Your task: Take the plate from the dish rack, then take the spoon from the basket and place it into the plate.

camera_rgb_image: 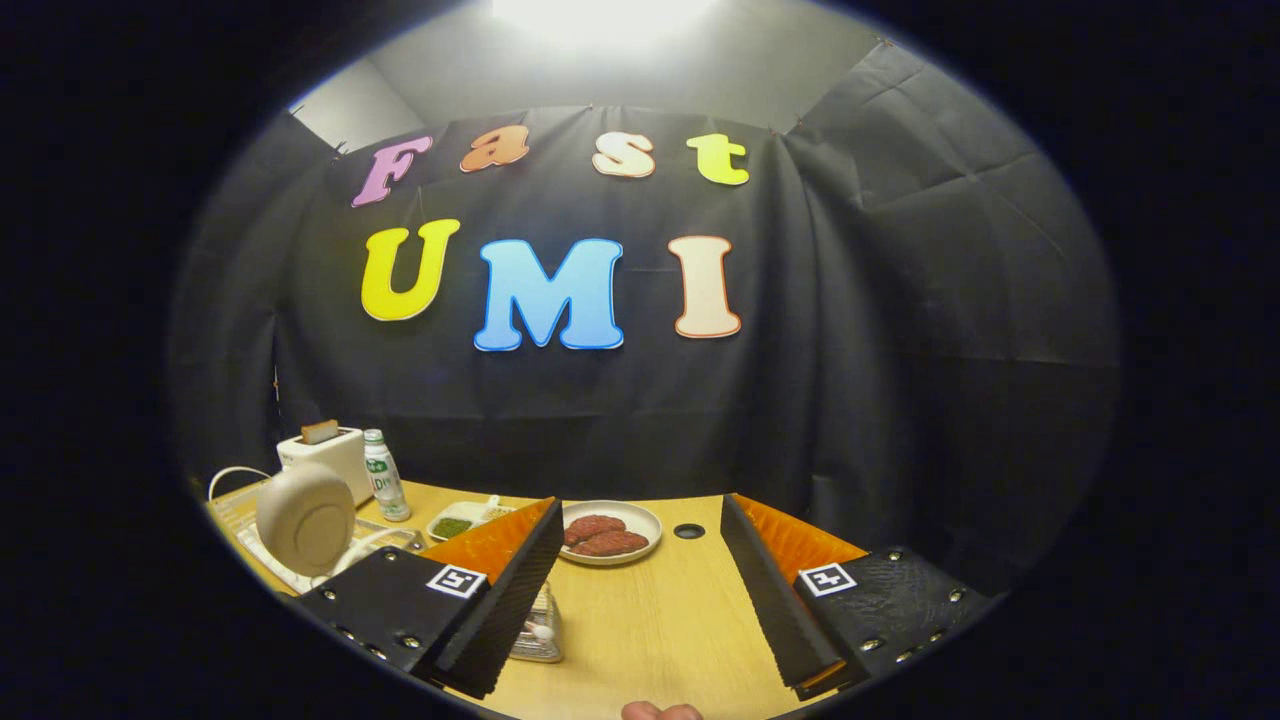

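Note:
A cream plate (305, 520) stands upright in the white dish rack (262, 558), off to the left of my left finger. My gripper (642, 508) is open and holds nothing, its two fingers spread wide above the wooden table (660, 620). A small see-through basket (541, 628) sits on the table beside the left finger (510, 590) and is mostly hidden by it. Something white shows inside the basket; I cannot tell if it is the spoon.
Just beyond the fingertips, a white plate with two dark red patties (610, 533) lies beside a round cable hole (689, 531). A small dish with green bits (455, 522), a bottle (384, 476) and a white toaster (325, 450) stand behind the rack. A person's fingertip (660, 712) shows nearest me.

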`<state>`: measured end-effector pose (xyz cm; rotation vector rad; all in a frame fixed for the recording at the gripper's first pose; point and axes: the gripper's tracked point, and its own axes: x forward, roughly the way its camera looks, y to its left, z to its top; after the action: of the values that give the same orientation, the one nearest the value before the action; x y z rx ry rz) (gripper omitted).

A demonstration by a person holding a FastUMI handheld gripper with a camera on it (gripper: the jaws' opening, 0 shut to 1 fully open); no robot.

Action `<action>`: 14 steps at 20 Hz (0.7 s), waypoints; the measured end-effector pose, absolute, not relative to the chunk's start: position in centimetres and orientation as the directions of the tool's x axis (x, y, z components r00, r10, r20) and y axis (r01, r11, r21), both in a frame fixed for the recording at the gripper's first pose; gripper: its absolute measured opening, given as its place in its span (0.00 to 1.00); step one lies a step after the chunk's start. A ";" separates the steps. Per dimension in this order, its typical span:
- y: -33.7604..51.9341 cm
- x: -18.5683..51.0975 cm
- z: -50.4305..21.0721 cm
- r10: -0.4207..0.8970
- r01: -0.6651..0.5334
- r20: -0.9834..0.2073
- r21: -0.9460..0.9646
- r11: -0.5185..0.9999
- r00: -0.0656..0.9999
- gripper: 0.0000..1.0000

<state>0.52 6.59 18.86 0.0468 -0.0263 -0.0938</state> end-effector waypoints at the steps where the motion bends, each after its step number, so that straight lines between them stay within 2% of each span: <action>1: 7.8 0.0 20.3 -0.087 0.085 0.028 0.057 0.995 0.996 0.98; 5: 11.6 -1.0 24.4 -0.055 0.052 0.070 0.045 0.998 0.996 0.98; 10: 16.8 0.2 25.7 0.024 -0.025 0.030 0.037 0.999 0.999 0.98; 14: 22.1 1.6 24.4 0.113 -0.105 -0.135 0.067 0.992 0.984 0.98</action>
<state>1.65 22.06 24.39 0.0601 0.1394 0.1097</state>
